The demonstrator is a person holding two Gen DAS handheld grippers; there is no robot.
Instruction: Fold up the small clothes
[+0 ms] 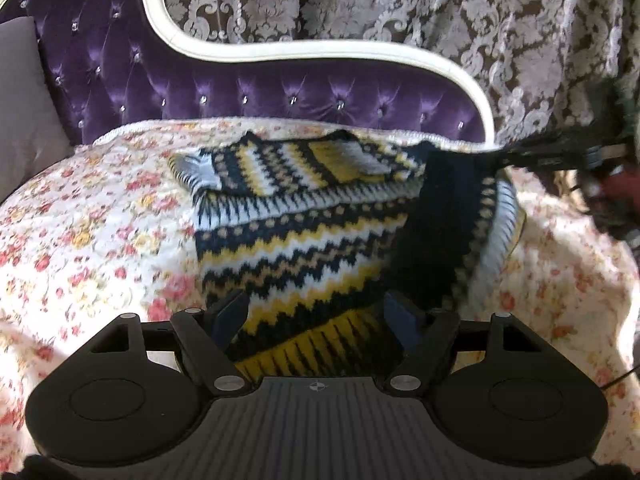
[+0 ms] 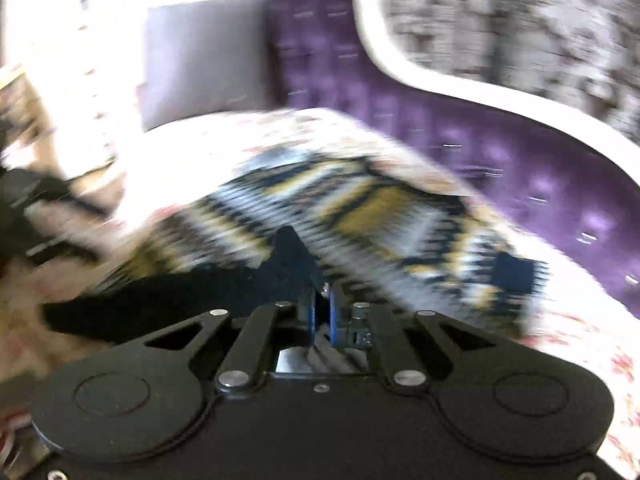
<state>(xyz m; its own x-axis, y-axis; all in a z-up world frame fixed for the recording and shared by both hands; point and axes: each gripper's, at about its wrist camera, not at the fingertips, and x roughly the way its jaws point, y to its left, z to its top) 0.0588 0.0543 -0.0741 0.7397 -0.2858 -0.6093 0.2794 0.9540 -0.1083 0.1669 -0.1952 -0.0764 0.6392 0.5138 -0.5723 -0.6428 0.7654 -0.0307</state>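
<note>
The patterned sweater [image 1: 304, 216] is spread on the floral bedspread [image 1: 88, 216], below the purple headboard [image 1: 248, 88]. Its yellow hem is straddled by the left gripper [image 1: 316, 316], fingers [image 1: 232, 312] kept wide apart, nothing pinched, probably just to steady it. Over on the right, the dark edge is clamped tight by the right gripper [image 1: 516, 156], lifted, presumably so the side gets folded across.
</note>
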